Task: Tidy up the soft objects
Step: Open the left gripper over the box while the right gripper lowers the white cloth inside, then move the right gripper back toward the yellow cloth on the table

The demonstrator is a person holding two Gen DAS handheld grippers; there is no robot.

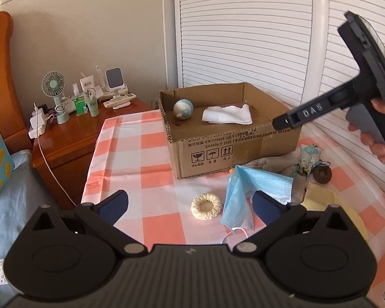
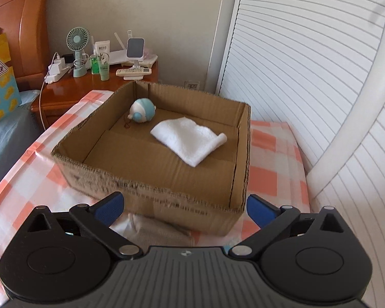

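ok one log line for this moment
left hand-held gripper open, empty | right hand-held gripper open, empty | box: towel, ball | outside: mask, scrunchie

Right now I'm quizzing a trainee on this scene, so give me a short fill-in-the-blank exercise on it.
1. The white cloth lies inside the cardboard ____.
2. The cream knitted ring lies on the checked cloth beside the blue face ____.
3. Both the left gripper and the right gripper have their jaws ____.

Missing words: box; mask; open

A pink-and-white checked tablecloth (image 1: 146, 179) carries an open brown cardboard box (image 1: 233, 148), cream crocheted ring (image 1: 206, 207), crumpled blue face mask (image 1: 246, 192) and grey cloth (image 1: 277, 165).
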